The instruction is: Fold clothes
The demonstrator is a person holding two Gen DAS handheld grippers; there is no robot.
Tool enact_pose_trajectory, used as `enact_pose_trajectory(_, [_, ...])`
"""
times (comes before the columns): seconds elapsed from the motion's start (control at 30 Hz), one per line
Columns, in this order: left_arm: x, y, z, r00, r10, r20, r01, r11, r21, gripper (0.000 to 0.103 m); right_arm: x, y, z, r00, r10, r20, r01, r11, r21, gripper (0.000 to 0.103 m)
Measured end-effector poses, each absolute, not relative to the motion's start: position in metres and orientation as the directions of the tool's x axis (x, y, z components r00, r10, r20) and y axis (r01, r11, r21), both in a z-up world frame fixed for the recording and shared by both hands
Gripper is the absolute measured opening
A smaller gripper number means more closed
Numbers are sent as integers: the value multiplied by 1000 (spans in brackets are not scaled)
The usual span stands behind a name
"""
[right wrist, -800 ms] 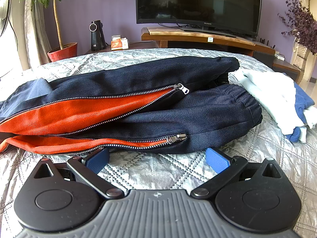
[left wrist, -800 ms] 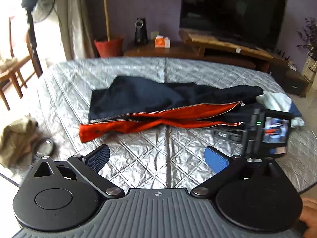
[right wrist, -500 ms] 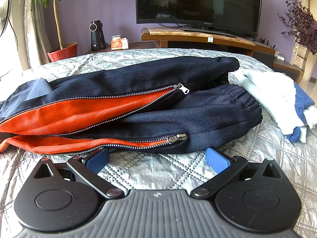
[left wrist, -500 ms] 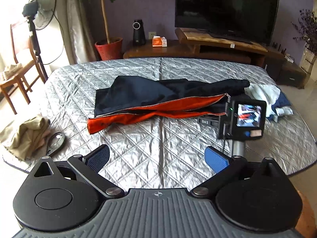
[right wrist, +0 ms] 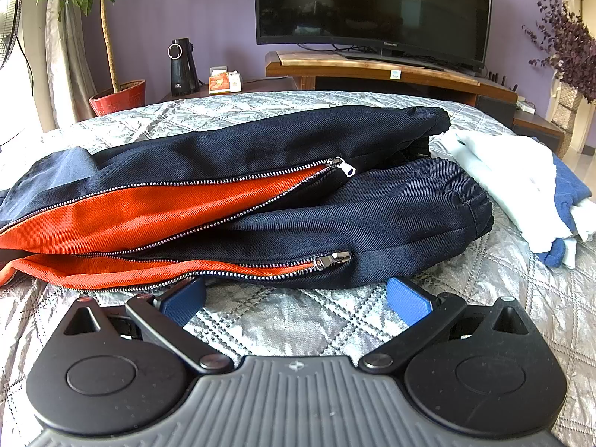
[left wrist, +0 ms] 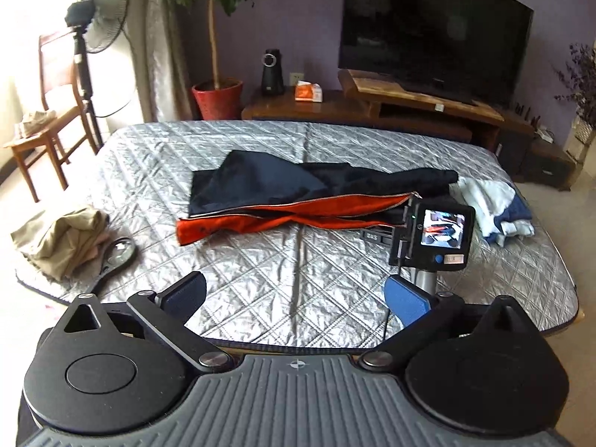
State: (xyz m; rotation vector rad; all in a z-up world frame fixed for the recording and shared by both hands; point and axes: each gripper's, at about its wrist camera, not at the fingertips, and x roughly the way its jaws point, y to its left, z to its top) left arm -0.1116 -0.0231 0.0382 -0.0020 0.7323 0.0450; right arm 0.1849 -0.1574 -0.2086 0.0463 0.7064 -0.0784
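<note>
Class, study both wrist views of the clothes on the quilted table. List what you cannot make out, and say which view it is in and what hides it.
- Navy garment, right wrist view: its left end runs off the frame edge.
- Same garment, left wrist view: its right end sits behind the right tool's camera screen.
- White and blue clothes, right wrist view: bunched, so how many pieces cannot be told.
- Beige cloth, left wrist view: crumpled, type unclear.

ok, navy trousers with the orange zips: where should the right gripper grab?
Probably the gathered cuff end of the navy trousers. It lies bunched and raised just beyond the open right gripper, so come in low from the near side, along the quilted cover.
</note>
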Motion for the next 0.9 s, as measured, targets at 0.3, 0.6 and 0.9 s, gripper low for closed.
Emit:
enact_pose_trajectory(0.3, [-115, -13, 69, 754, 48, -655, -50, 999, 17, 103, 185, -157, -209, 758, -56, -650, 88, 996, 16, 103])
enact_pose_trajectory(0.6, [-112, -6, 69, 730, 54, -681, -57, 998, 18, 103, 185, -157, -209, 758, -56, -650, 88, 996, 16, 103])
enact_pose_trajectory(0.9, [-94, 5, 62, 704, 37, -710, -56, 998, -3, 103, 185, -157, -209, 758, -56, -650, 88, 996, 16, 103])
